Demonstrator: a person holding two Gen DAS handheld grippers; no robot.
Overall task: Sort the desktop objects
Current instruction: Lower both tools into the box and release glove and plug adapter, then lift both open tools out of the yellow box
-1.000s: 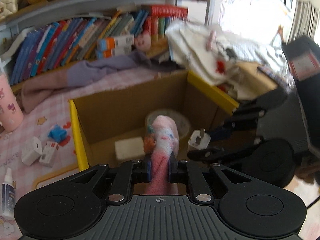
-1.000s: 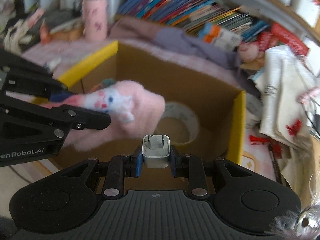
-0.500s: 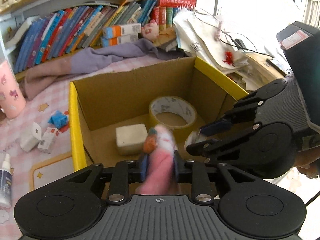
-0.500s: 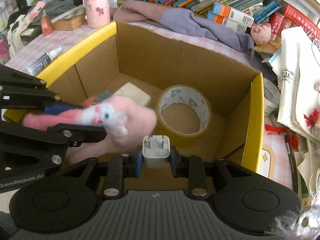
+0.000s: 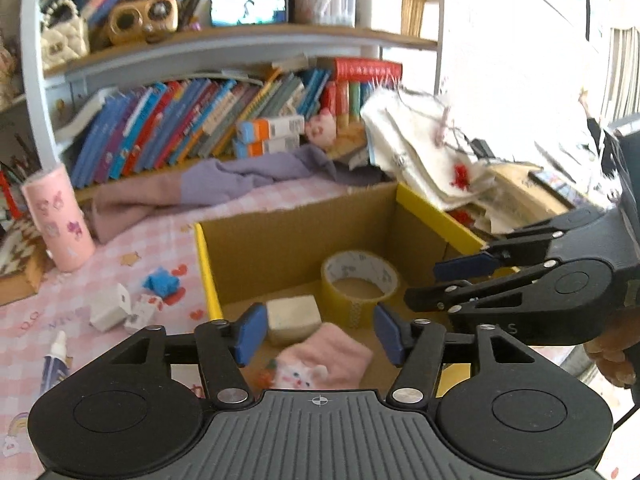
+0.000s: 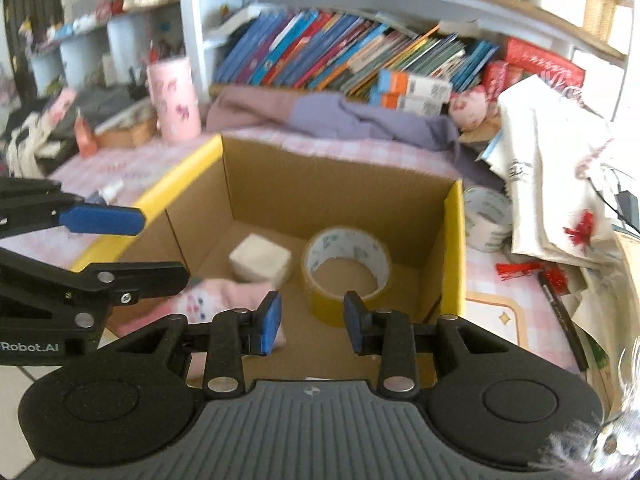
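A cardboard box with yellow rims (image 5: 206, 264) (image 6: 454, 248) stands on the pink checked desk. Inside lie a tape roll (image 5: 360, 280) (image 6: 346, 264), a white block (image 5: 294, 318) (image 6: 260, 260) and a pink plush sock (image 5: 320, 360) (image 6: 216, 296). My left gripper (image 5: 316, 334) is open and empty above the box's near side, over the sock. My right gripper (image 6: 312, 322) is open and empty above the box, near the tape roll. The white charger is out of sight; a sliver of white shows at the right gripper's base.
Left of the box lie a blue clip (image 5: 162, 282), white small boxes (image 5: 110, 312) and a tube (image 5: 54, 360). A pink cup (image 5: 58, 220) stands at the left. Purple cloth (image 5: 248, 176), books (image 5: 200, 124) and a heap of white bags (image 5: 440, 152) are behind. A second tape roll (image 6: 486, 218) lies right of the box.
My left gripper opened and the pink sock dropped into the box. My right gripper opened and let go of the white charger. Both grippers rose and tilted up.
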